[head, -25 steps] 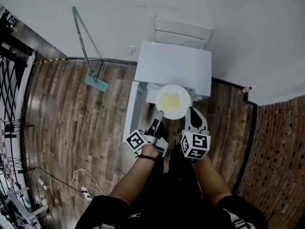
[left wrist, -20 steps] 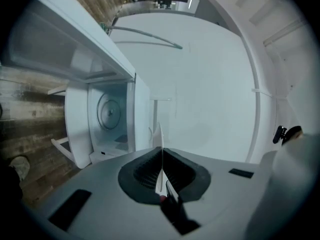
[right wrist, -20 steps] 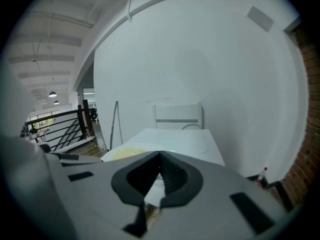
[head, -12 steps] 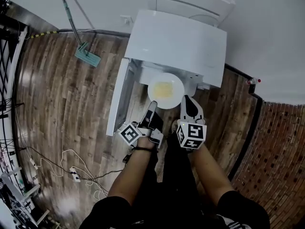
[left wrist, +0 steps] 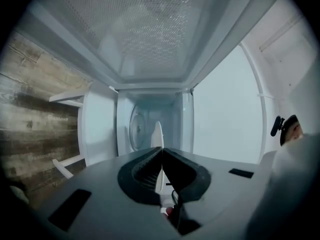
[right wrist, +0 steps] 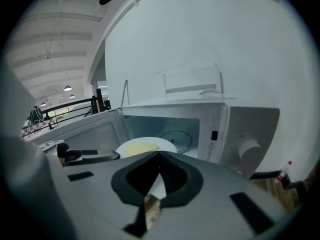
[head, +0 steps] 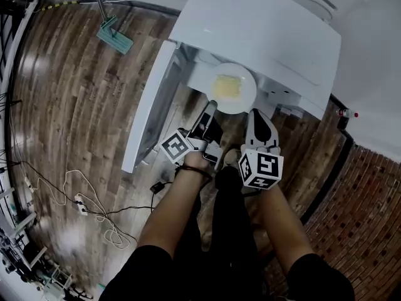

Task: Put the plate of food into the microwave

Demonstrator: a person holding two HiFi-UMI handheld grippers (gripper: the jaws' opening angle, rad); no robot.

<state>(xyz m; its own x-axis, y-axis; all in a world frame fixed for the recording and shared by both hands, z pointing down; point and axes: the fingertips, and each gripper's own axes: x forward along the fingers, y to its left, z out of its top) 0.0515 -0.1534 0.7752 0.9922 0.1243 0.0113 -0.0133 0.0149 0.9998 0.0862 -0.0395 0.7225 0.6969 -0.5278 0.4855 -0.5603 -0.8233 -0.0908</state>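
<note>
Dropped lower and closer to the microwave (head: 263,30) than a second ago. Clamping the plate (head: 246,96) rim with left gripper (head: 211,107) and right gripper (head: 254,113), both shut on it. Holding it just outside the open door (head: 147,118); still to slide in, set down, let go.

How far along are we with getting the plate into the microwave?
Done: the microwave has its door open. In hand: the left gripper and right gripper are both shut on the plate, holding it before the opening. Left: set it on the turntable, then release.
</note>
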